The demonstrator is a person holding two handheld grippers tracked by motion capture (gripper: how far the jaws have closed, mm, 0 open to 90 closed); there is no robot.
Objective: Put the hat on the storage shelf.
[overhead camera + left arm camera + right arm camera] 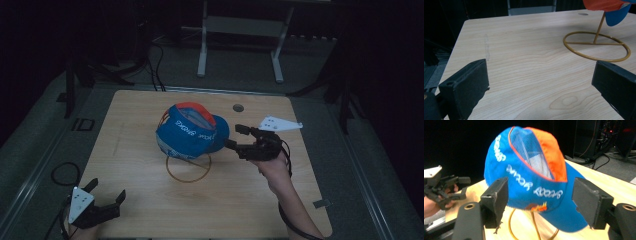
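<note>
Cap [531, 180] sits perched on its wire stand [188, 169] right ahead of my right gripper [239, 137], jaws wide and holding nothing. Bump the brim and I reckon it slides off. Left gripper [107, 192] gapes idle too.

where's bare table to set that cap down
Bare wood on the table from its left edge to the gold ring stand, and along the near edge between both grippers. It is crowded around the cap, where the right gripper hovers.
</note>
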